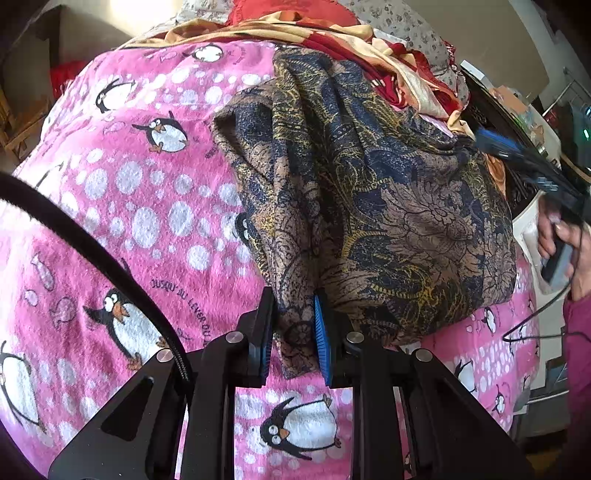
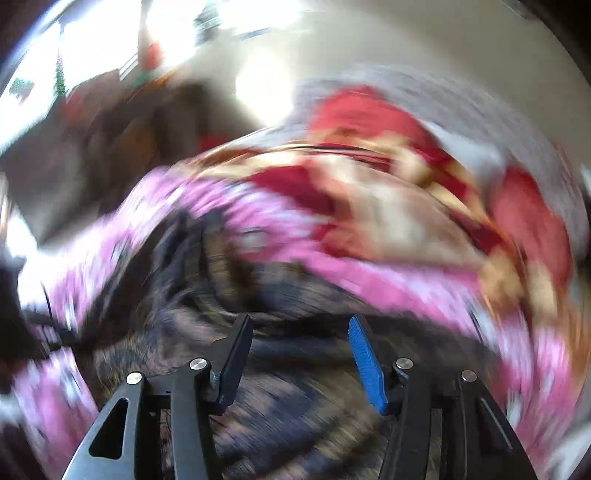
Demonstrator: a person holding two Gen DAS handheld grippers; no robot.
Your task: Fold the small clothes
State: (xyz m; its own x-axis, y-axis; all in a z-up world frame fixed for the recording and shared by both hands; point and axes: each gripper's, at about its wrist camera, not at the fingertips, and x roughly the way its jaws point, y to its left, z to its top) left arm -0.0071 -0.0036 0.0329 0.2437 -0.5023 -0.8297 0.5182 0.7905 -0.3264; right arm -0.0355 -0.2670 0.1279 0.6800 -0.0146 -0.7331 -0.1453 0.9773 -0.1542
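Observation:
A dark blue and brown paisley garment lies bunched on a pink penguin blanket. My left gripper is shut on the garment's near corner, with cloth pinched between the blue pads. My right gripper shows in the left wrist view at the garment's far right edge, held by a hand. In the right wrist view, which is heavily motion-blurred, the right gripper is open and empty just above the same garment.
A pile of red, cream and grey floral clothes lies at the back of the blanket, also in the right wrist view. A black cable crosses the left. Cluttered furniture stands at the right.

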